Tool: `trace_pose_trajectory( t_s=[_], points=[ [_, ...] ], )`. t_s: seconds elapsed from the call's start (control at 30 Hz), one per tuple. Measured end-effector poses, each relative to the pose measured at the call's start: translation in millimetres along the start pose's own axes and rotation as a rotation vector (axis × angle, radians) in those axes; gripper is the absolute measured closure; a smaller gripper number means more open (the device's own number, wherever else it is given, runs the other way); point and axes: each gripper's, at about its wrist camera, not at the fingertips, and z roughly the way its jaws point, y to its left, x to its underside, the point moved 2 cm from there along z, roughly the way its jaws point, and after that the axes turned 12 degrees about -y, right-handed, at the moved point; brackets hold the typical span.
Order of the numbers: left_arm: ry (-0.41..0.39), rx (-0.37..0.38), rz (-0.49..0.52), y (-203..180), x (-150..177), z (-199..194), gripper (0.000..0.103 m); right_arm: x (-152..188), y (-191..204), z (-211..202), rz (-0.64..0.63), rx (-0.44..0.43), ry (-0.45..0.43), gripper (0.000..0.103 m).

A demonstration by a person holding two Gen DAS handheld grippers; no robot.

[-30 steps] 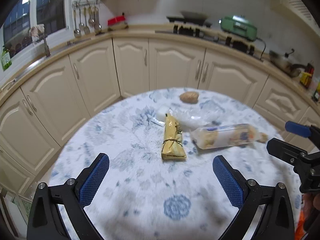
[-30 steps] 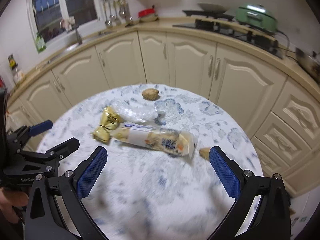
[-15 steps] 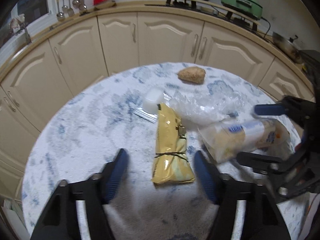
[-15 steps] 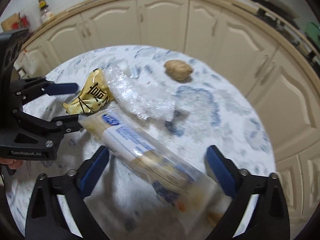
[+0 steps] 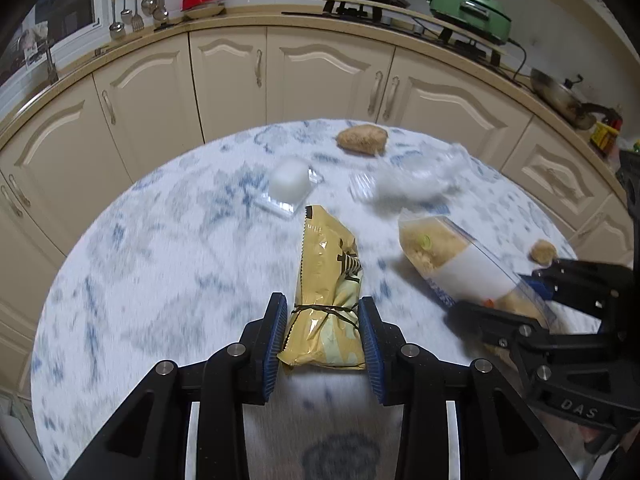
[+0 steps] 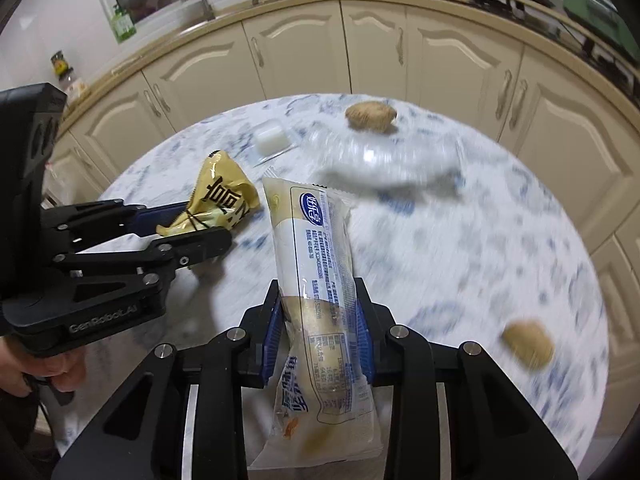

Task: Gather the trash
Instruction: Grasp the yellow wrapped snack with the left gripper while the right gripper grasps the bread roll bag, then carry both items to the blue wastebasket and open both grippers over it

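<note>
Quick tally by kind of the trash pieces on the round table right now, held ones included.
Snack wrappers: 2, yellow wrapper and long white-and-blue wrapper
Clear plastic: 2, crumpled film and small tray
Brown lumps: 2, far one and near one
Total: 6

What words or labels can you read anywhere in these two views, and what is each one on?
"GenRobot.AI": on the left gripper body, right wrist view.
"DAS": on the right gripper body, left wrist view.
Clear cracker wrapper: blue logo and fine print, too small to read.
Yellow snack bag: large black characters, creased, not readable.
</note>
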Motion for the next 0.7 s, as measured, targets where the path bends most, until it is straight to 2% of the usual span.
trace_pose_trajectory(
  t_s=[0.33,0.47,0.7],
  points=[
    [-0.006,0.023,-0.040,0,40,-59,0.071,35,19,-40,0.127,-0.016,-0.033,0.071],
    [-0.024,0.024,-0.044,-11,58,-97,0.071,45,24,-61,0.174,-0.013,-0.067,0.071],
    [-0.080,0.040,-0.021,-38,71,-151,0.071,63,22,-110,0.266,0.009,-0.153,0.071]
  ],
)
